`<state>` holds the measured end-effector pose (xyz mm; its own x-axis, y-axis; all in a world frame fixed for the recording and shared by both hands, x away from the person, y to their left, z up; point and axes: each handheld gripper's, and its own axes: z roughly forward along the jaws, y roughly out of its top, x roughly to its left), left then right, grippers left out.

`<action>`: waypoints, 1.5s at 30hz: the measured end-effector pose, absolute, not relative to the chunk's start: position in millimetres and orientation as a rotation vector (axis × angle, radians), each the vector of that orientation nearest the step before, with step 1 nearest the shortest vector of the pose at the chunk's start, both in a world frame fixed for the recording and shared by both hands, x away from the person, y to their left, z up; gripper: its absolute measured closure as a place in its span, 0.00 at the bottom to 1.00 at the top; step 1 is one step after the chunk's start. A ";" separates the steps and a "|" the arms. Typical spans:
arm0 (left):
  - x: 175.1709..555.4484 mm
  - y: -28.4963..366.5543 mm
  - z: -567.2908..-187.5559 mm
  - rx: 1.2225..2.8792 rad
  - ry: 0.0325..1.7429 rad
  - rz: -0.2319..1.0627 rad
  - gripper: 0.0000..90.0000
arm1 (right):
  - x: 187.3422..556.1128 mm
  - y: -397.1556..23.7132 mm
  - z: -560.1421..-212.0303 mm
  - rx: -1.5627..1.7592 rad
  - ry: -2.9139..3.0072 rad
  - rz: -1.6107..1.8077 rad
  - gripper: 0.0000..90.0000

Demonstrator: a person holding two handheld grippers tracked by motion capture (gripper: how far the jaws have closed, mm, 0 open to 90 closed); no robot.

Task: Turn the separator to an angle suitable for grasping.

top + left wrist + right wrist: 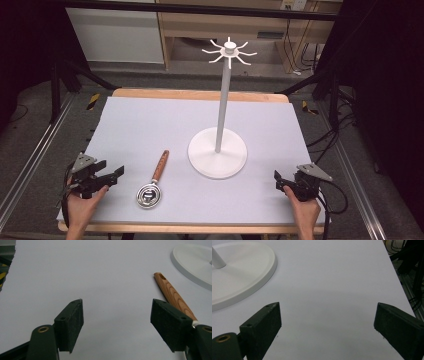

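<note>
Lying flat just left of the white stand's base (217, 152), the strainer (153, 183) points its wooden handle (173, 295) away and toward the stand, steel bowl nearest the person. Left gripper (111, 176) rests beside the bowl, jaws wide apart, empty; right gripper (278, 180), right of the base, likewise. Judged light, rigid; the bowl looks slippery, so grip mid-handle.

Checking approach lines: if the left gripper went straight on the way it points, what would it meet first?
Probably nothing: the left gripper is open over bare white mat; the strainer's wooden handle lies just right of that line.
</note>
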<state>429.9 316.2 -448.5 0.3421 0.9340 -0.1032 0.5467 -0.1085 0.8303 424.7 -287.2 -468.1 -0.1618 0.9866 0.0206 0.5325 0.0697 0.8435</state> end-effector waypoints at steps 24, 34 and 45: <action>425.9 285.2 -421.3 1.849 1.237 0.549 0.37 | 423.4 -277.1 -466.1 1.495 1.804 0.970 0.09; 426.0 270.4 -415.5 1.894 1.205 0.544 0.38 | 422.8 -274.7 -466.0 1.499 1.815 0.977 0.09; 435.6 251.8 -409.0 1.946 1.179 0.541 0.38 | 421.9 -273.0 -465.9 1.487 1.824 0.955 0.09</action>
